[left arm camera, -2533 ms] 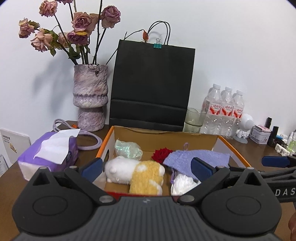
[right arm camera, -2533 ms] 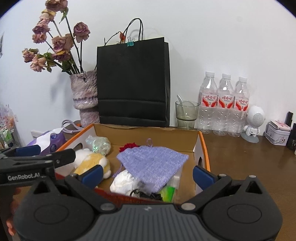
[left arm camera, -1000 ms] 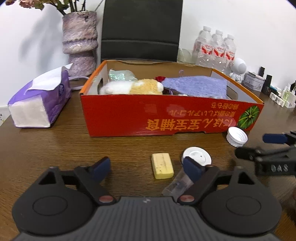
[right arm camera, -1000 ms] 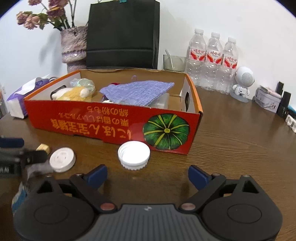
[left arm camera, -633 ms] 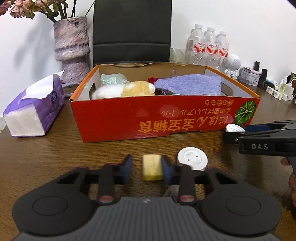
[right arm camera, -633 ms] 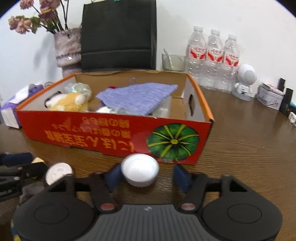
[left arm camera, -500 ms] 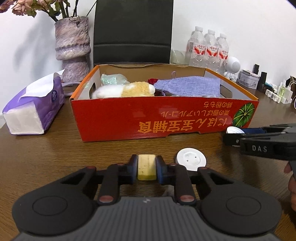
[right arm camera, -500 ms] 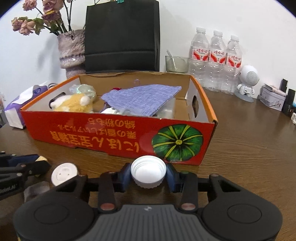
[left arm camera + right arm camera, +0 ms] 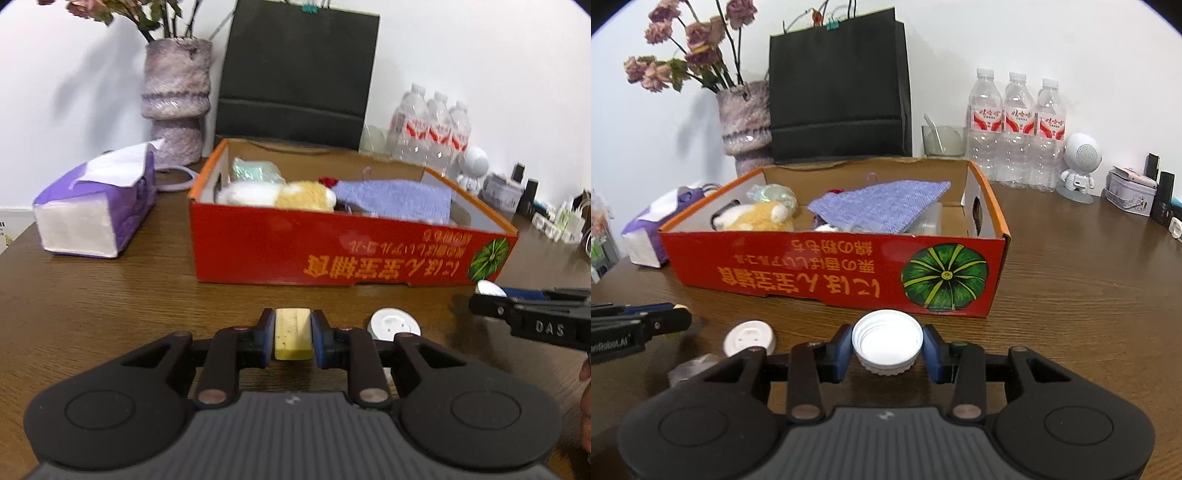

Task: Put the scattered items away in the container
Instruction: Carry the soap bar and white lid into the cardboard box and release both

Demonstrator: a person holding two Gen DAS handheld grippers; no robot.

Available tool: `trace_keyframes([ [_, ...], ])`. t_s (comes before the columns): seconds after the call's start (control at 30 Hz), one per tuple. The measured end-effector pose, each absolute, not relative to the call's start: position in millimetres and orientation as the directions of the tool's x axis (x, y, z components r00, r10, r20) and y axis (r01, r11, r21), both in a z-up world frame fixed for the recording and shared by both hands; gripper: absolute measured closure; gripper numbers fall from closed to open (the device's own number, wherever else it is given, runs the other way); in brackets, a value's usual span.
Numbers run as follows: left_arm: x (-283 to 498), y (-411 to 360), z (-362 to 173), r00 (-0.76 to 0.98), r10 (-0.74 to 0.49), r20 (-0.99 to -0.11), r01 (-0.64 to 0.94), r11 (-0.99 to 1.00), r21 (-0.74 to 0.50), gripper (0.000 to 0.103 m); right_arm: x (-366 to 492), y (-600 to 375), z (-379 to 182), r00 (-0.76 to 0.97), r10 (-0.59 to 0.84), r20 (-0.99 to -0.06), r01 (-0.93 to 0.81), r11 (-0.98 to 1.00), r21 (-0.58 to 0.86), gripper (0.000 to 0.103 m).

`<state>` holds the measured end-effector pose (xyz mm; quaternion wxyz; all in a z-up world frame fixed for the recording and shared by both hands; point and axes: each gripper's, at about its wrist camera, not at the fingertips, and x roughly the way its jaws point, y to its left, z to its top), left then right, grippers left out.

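Yellow sponge block (image 9: pixel 292 333) sat pinched in the left claw (image 9: pixel 293 336), and the right claw (image 9: pixel 887 349) squeezed a white bottle cap (image 9: pixel 887 341), both in front of the red cardboard box (image 9: pixel 827 271) on the wooden surface (image 9: pixel 1071 280)

white wall (image 9: pixel 1034 37), wooden table (image 9: pixel 1089 277)

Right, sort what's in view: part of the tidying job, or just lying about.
Job:
- red box
- yellow block, in left gripper
- white cap, in right gripper
- white disc

Lying about:
- water bottles
- black bag
- vase
- tissue pack
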<state>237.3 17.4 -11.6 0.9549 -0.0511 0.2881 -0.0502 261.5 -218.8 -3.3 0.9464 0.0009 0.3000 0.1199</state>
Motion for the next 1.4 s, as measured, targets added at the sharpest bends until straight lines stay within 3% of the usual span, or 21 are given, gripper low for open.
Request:
trace_keyframes([
  [0.33, 223, 20, 41, 0.896, -0.19, -0.401, 0.127, 0.976, -0.177, 0.081, 242, -218, 45, 0.839, 0.3, -0.454, -0.294, 0.952, 0.085, 0.064],
  [0.53, 245, 9, 70, 0.925, -0.187, -0.332, 0.147, 0.979, -0.14, 0.081, 264, -210, 69, 0.859, 0.302, -0.414, -0.299, 0.951, 0.072, 0.064],
  [0.77, 278, 1, 86, 0.939, -0.208, -0.273, 0.157, 0.968, -0.198, 0.081, 301, -204, 83, 0.877, 0.282, -0.389, -0.272, 0.959, 0.083, 0.064],
  [1.4, 366, -6, 38, 0.9, -0.11, -0.421, 0.066, 0.991, -0.117, 0.081, 378, -191, 46, 0.82, 0.253, -0.513, -0.257, 0.964, 0.064, 0.064],
])
